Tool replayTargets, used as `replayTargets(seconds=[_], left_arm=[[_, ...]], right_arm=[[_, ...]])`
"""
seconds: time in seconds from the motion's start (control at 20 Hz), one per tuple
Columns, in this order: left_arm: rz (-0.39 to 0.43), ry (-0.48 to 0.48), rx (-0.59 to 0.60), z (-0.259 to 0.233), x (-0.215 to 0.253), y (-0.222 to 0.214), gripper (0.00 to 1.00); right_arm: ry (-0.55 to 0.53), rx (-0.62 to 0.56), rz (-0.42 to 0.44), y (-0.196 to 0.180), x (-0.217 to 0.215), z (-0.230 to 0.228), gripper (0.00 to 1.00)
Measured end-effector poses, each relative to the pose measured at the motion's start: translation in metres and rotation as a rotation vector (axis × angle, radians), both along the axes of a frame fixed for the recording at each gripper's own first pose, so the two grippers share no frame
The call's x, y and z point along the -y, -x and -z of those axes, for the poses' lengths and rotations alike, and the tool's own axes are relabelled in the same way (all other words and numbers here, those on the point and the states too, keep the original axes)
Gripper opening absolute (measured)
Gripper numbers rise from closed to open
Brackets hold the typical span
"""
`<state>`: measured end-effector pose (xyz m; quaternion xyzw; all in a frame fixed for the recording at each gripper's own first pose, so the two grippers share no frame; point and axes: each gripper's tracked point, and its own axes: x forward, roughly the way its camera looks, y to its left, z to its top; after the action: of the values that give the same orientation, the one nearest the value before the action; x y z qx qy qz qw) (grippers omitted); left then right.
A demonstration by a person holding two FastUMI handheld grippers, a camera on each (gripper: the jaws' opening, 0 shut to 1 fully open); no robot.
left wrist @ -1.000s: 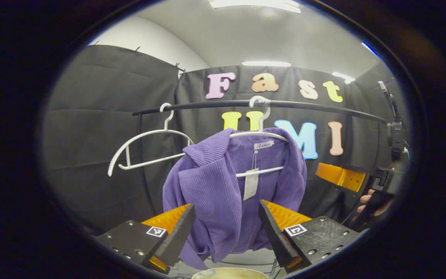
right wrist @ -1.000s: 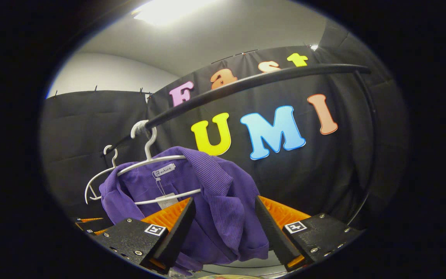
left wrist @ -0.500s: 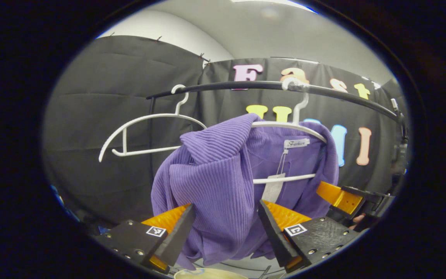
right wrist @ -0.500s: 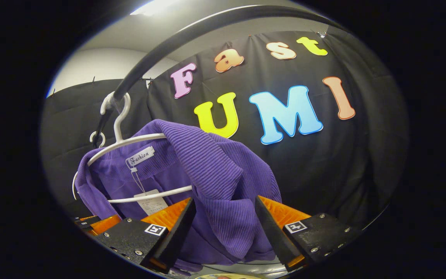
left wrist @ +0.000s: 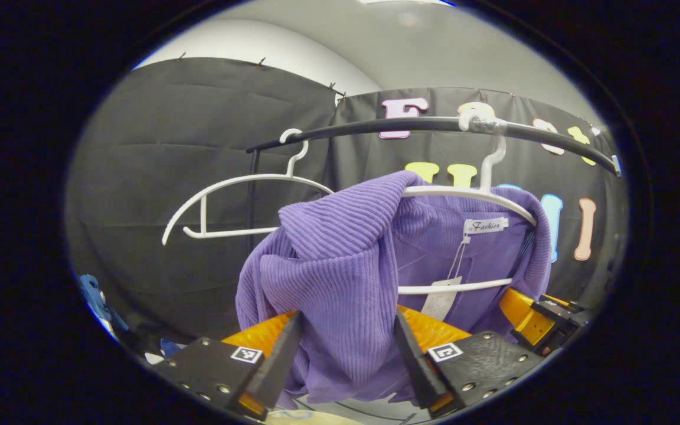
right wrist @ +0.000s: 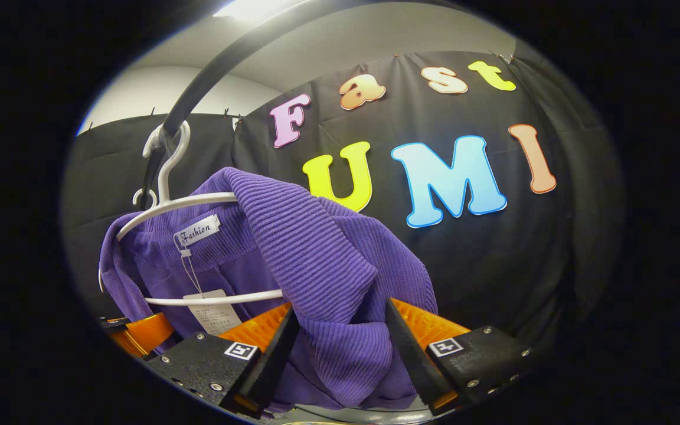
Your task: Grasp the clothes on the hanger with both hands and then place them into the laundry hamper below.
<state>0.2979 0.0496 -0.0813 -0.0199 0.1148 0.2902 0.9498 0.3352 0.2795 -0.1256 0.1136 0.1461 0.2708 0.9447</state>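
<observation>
A purple ribbed garment [left wrist: 340,265] hangs on a white hanger [left wrist: 464,192] from a black rail [left wrist: 405,125]. My left gripper [left wrist: 347,313] stands open around the garment's left shoulder fold, and the cloth fills the gap between its fingers. In the right gripper view the same garment [right wrist: 316,265] drapes over the hanger [right wrist: 186,200], and my right gripper [right wrist: 340,307] is open around its right shoulder fold. The right gripper [left wrist: 529,313] also shows past the garment in the left gripper view. A pale sliver of the hamper rim [left wrist: 296,417] peeks out below.
An empty white hanger [left wrist: 239,180] hangs on the rail to the left of the garment. A paper tag [right wrist: 213,310] dangles inside the collar. Something blue [left wrist: 95,295] lies low at the far left. The rail [right wrist: 216,65] arcs close overhead in the right gripper view.
Both grippers have moved in toward the garment, so its shoulder folds now sit deep between the fingers. The gap of the left gripper's fingers has narrowed slightly.
</observation>
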Motion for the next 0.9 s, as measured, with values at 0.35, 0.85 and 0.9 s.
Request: replayTargets(seconds=[0.35,0.85,0.9], left_arm=[[0.105,-0.022,0.051,-0.014,0.002,0.012,0.19],[0.333,0.102,0.184,-0.045,0.009,0.032,0.01],[0.347,0.104,0.198,-0.051,0.007,0.037,0.01]], right_arm=[[-0.071,-0.028,-0.047,-0.003,-0.003,-0.001,0.19],[-0.004,0.033,0.024,0.003,0.02,-0.01,0.0],[0.003,0.043,0.046,0.004,0.025,-0.013,0.0]])
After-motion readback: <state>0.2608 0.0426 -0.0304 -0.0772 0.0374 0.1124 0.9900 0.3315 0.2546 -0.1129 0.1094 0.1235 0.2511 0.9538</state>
